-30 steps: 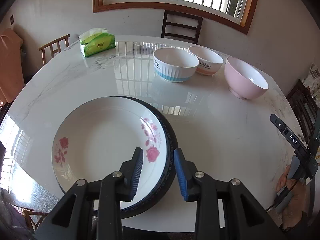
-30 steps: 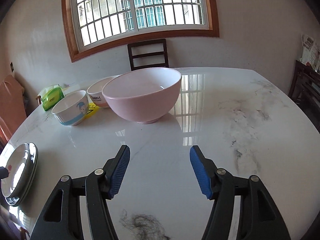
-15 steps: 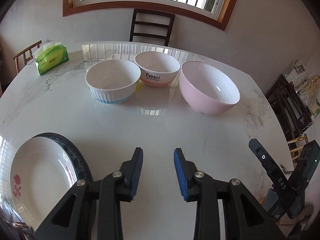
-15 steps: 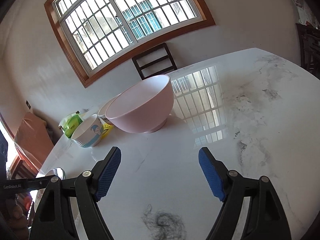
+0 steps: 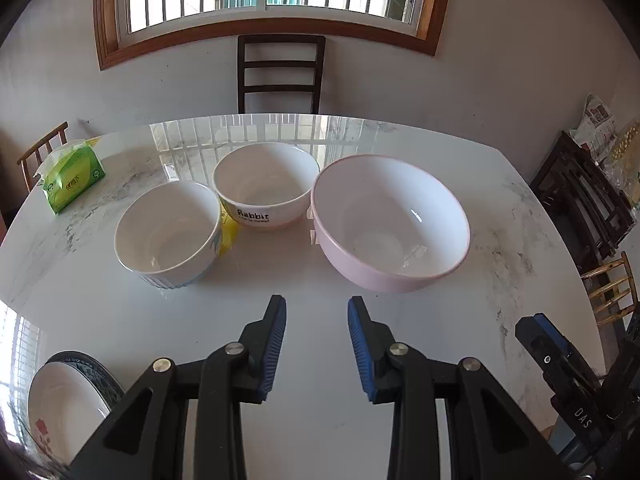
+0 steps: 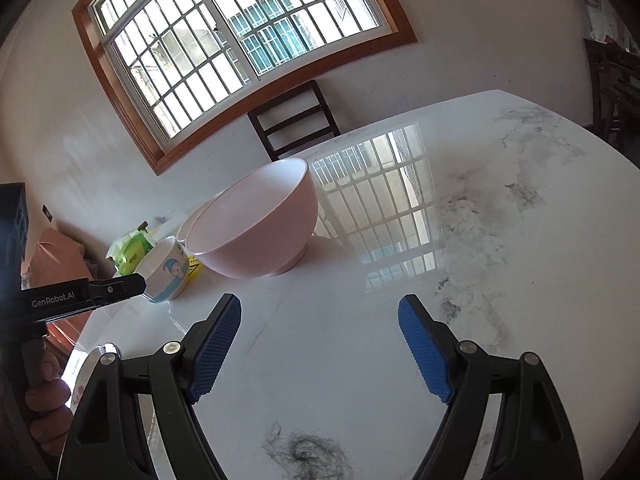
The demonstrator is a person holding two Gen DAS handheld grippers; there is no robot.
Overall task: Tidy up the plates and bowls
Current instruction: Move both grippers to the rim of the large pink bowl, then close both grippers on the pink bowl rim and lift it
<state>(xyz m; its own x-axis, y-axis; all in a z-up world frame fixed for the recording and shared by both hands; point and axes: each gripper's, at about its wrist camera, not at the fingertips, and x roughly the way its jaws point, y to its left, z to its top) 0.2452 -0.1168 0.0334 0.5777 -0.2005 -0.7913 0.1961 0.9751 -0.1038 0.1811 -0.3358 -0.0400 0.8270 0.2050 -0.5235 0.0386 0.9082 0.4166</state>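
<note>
Bowls in a row mid-table, plates at its near left edge.
Left gripper (image 5: 316, 344) gapes narrowly, empty; right gripper (image 6: 320, 352) has just been opening wide, empty, before the pink bowl (image 5: 390, 224).

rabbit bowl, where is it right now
In the left wrist view the Rabbit bowl sits mid-table, behind and between the blue-striped bowl on its left and the pink bowl on its right.
</note>
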